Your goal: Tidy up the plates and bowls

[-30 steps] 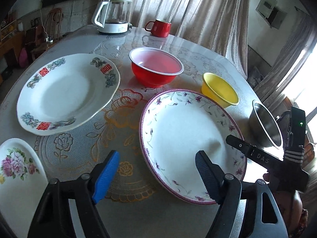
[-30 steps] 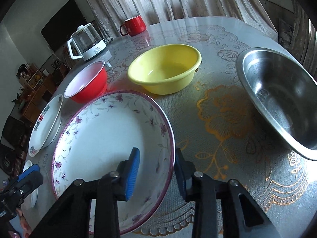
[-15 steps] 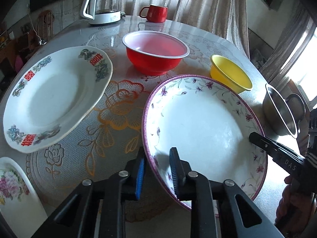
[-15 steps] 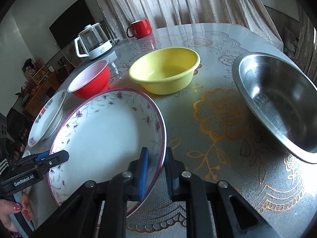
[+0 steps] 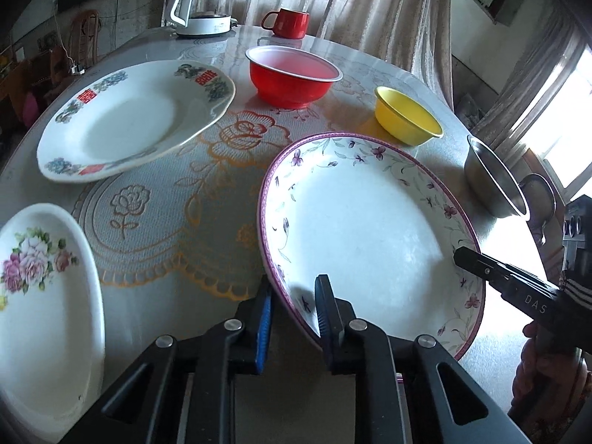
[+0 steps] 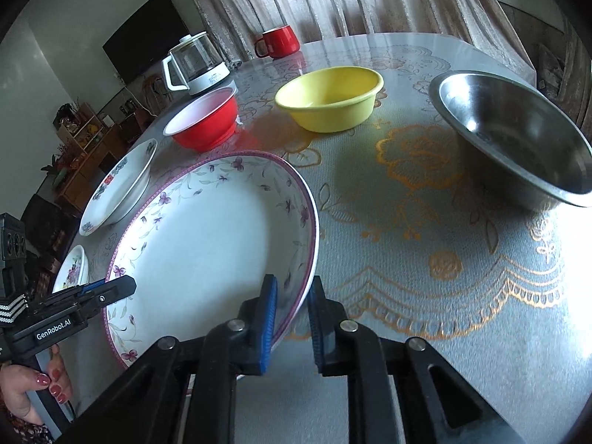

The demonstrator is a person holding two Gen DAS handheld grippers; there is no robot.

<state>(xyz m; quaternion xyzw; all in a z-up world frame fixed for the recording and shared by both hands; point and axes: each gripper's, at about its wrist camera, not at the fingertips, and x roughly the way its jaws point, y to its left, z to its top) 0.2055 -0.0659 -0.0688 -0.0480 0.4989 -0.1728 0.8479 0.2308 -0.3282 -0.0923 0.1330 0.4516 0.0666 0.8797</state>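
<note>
The purple-rimmed floral plate (image 5: pixel 366 229) sits at the near centre of the round table (image 5: pixel 155 296), on the gold-patterned lace cloth (image 5: pixel 207 199). Both grippers clamp it. The left gripper (image 5: pixel 292 314) is closed on the plate's near-left rim, one blue pad under the rim and one finger over it. The right gripper (image 6: pixel 292 310) is closed on the opposite, near-right rim in the same manner. Whether the plate rests on the cloth or is lifted clear cannot be determined.

Containers:
- Red bowl (image 5: pixel 294 76): white interior, nothing visible inside. Located beyond the floral plate.
- Yellow bowl (image 6: pixel 329 98): nothing visible inside. Located between the red bowl and the steel bowl.
- Steel bowl (image 6: pixel 518 140): bare reflective interior. Located at the right of the table; cut off at the frame edge in the right wrist view.
- White plate with red characters (image 5: pixel 137 118): bare centre. Located at the left, apart from the floral plate.
- Small plate with pink roses (image 5: pixel 44 303): nearest left; partly cut off by the frame.
- Glass kettle (image 5: pixel 203 3) on a white base and red mug (image 5: pixel 286 23): far edge, near the curtain (image 5: pixel 351 7). Contents not discernible.

Readable markings:
- "GenRobot.AI" on the left gripper body, right wrist view.
- "DAS" on the right gripper body, left wrist view; remaining letters are hidden.
- The red characters on the white plate rim are too small to read.

A hand (image 6: pixel 33 381) with red-painted nails holds the left gripper handle; it is partly cut off.
</note>
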